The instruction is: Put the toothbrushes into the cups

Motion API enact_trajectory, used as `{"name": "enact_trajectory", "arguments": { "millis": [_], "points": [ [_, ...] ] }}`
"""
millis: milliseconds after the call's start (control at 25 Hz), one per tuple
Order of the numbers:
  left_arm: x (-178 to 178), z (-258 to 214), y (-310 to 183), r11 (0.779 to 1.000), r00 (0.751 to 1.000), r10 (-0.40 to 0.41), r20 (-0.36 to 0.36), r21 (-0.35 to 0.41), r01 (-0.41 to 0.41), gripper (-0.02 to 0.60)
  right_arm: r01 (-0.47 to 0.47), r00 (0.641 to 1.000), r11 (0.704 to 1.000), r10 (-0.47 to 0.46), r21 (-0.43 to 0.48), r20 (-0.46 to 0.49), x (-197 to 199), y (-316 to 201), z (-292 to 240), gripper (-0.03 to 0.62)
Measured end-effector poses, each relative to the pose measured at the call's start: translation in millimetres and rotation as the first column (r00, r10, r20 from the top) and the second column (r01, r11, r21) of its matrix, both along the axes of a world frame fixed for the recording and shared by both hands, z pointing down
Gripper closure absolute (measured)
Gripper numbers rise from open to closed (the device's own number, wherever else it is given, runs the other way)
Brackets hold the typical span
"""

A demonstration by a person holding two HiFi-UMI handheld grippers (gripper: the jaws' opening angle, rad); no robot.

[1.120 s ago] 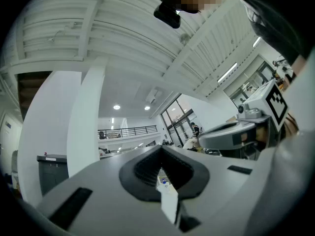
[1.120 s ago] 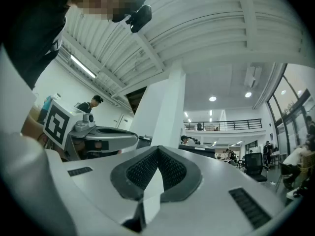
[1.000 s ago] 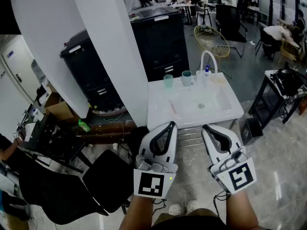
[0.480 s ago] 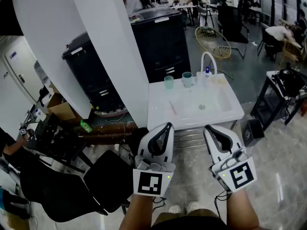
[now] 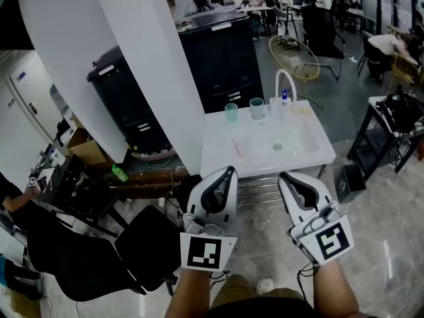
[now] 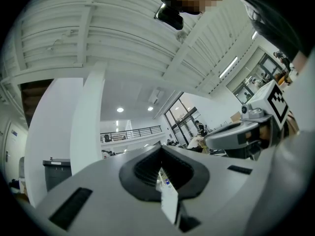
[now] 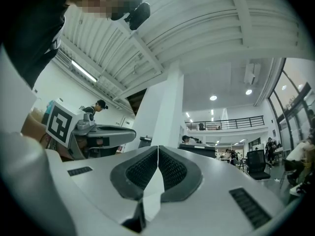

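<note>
Shifted slightly toward 7 o'clock since before, my left claw and right claw sit pressed together, empty, well short of the 12 o'clock counter holding cups and a likely toothbrush; next I must approach and open.

The counter stood ahead, with a basin sunk in its right part. Along its far edge the left cup and the right cup stood side by side, left of the faucet. A toothbrush lay before the cups, left of the basin. A cabinet stood behind the counter and a pillar to its left. A chair stood on the floor, near left.
</note>
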State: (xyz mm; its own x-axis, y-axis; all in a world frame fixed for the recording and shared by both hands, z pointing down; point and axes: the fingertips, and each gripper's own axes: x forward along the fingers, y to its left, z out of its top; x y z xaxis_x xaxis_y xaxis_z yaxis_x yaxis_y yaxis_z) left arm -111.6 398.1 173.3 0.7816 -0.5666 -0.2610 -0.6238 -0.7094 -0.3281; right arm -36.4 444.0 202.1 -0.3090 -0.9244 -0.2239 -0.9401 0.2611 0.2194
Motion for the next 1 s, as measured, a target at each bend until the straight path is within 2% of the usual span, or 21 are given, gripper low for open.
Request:
{"name": "enact_trajectory", "arguments": {
  "millis": [360,560,760,880,1000],
  "points": [
    [6,-4,4,1.0,1.0,-0.012,0.021,0.024,0.011,0.574,0.039,0.999,0.999,-0.039,0.03,-0.003,4,4,-2,0.562],
    [11,0,-8,0.998,0.998,-0.026,0.053,0.052,0.023,0.574,0.042,0.999,0.999,-0.042,0.003,-0.025,9,-15,6,0.563],
    [17,8,-27,0.997,0.997,-0.022,0.07,0.071,0.017,0.574,0.088,0.996,0.995,-0.087,0.05,-0.025,8,-33,12,0.563],
    [20,13,-44,0.998,0.997,-0.021,0.068,0.059,0.017,0.574,0.073,0.997,0.995,-0.073,0.064,-0.007,13,-49,11,0.563],
    [28,16,-62,0.994,0.99,-0.013,0.138,0.113,-0.003,0.574,0.065,0.998,0.996,-0.065,0.056,-0.005,22,-69,13,0.563]
  ]
}}
